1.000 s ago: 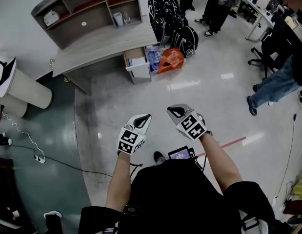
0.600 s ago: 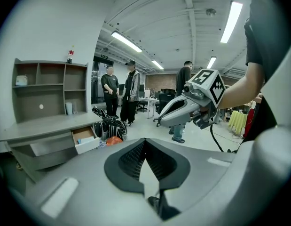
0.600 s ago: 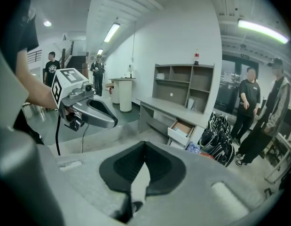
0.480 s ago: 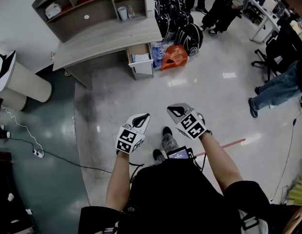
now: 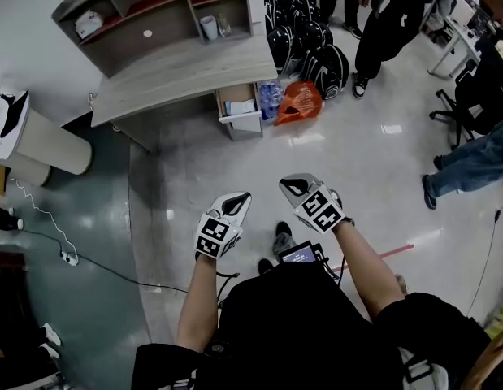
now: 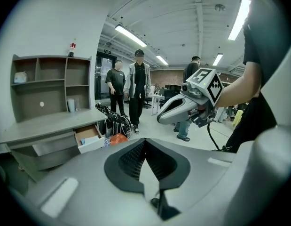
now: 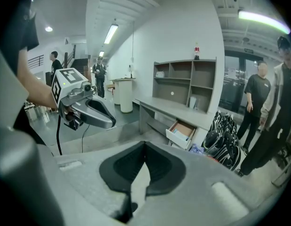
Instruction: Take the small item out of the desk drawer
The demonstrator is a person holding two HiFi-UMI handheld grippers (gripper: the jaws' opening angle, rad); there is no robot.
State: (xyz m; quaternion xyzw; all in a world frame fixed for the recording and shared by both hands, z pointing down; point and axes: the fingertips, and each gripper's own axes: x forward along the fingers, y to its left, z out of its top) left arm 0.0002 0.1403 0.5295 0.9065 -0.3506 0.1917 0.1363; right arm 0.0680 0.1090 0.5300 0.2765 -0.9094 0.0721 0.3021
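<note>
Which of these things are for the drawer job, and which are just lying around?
For the job:
- open drawer
- desk
- left gripper, shut, empty
- right gripper, shut, empty

Just lying about:
- orange bag
- black bags
- cup
- office chair

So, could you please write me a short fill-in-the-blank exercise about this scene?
The desk drawer stands ___.
The bag on the floor beside the drawer is coloured ___.
The jaws of the left gripper and the right gripper are both ___.
Missing words: open, orange, shut.
</note>
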